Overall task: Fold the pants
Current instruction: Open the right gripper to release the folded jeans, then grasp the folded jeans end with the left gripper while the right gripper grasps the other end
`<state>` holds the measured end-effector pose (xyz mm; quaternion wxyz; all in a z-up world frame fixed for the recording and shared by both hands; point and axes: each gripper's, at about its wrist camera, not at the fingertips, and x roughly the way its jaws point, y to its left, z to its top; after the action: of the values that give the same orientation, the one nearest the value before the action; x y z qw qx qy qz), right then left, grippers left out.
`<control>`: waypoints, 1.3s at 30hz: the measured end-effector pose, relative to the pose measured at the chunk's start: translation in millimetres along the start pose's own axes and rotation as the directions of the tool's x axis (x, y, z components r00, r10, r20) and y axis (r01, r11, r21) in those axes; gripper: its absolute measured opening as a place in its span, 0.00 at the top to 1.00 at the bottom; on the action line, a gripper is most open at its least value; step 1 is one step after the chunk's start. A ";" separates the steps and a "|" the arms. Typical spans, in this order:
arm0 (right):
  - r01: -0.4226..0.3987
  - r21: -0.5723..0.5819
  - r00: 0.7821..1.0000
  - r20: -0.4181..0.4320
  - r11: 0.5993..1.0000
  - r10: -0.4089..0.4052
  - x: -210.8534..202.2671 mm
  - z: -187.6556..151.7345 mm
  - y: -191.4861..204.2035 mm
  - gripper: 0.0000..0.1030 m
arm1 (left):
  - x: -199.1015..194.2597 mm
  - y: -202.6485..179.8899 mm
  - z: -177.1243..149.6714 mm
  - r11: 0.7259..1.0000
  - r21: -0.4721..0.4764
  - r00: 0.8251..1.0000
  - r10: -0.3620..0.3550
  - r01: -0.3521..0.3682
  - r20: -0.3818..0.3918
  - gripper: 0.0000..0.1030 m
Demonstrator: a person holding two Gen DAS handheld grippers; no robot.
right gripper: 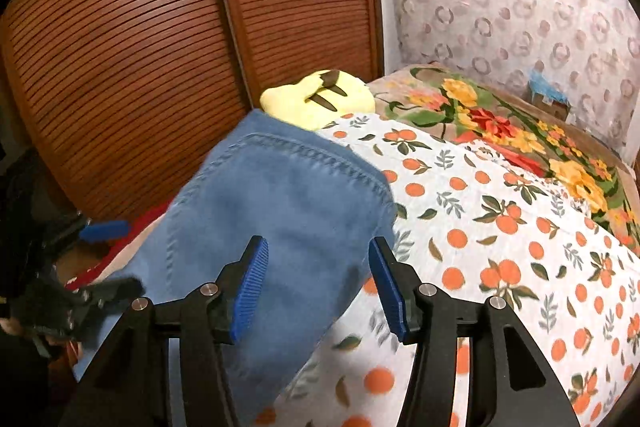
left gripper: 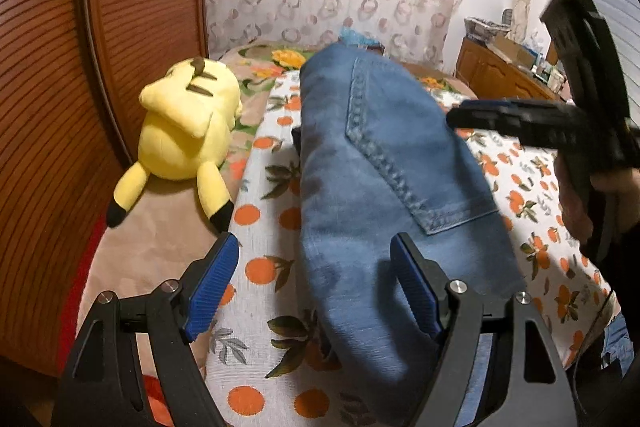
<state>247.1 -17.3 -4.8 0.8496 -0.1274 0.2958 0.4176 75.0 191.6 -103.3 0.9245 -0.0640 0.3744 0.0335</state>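
Blue denim pants (left gripper: pixel 372 163) lie folded in a thick bundle on the orange-print sheet (left gripper: pixel 264 187), a back pocket seam facing up. My left gripper (left gripper: pixel 316 267) is open above the bundle's near left edge: one blue pad is over the sheet, the other over the denim, and neither presses on it. In the right wrist view the pants (right gripper: pixel 280 211) spread under my right gripper (right gripper: pixel 319 251), which is open with denim below the gap and nothing clamped. The right gripper (left gripper: pixel 520 123) also shows at the right of the left wrist view, held by a hand (left gripper: pixel 576 203).
A yellow plush toy (left gripper: pixel 188 131) lies left of the pants, against a slatted wooden wardrobe door (left gripper: pixel 132 19). A floral blanket (right gripper: pixel 500 123) covers the far end of the bed below a patterned curtain (right gripper: pixel 520 7). A wooden cabinet (left gripper: pixel 504 75) stands far right.
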 end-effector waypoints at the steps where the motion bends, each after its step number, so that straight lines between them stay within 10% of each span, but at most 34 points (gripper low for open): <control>1: 0.002 0.006 1.000 -0.008 1.000 -0.002 5.0 2.8 -2.1 0.47 | 4.0 1.6 -1.2 1.000 -0.003 1.000 0.001 -0.001 -0.009 0.23; 12: -0.060 0.067 0.995 -0.081 0.996 0.066 68.7 12.6 -29.1 0.30 | 24.5 14.2 -9.9 0.998 -0.062 0.998 -0.027 0.024 -0.049 0.23; 31: -0.201 0.097 0.968 -0.134 0.975 0.213 93.1 18.7 -46.9 0.34 | 13.5 15.5 -16.6 0.991 -0.131 0.995 -0.038 0.026 -0.088 0.24; 39: -0.239 0.089 0.962 -0.112 0.967 0.248 93.0 18.4 -50.8 0.54 | 7.2 11.1 -20.9 0.980 -0.164 0.989 -0.126 0.111 -0.081 0.57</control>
<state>338.5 18.8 -48.4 0.7763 -0.0835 0.3759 0.4991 64.6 199.7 -124.2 0.8987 -0.1613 0.4077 0.0052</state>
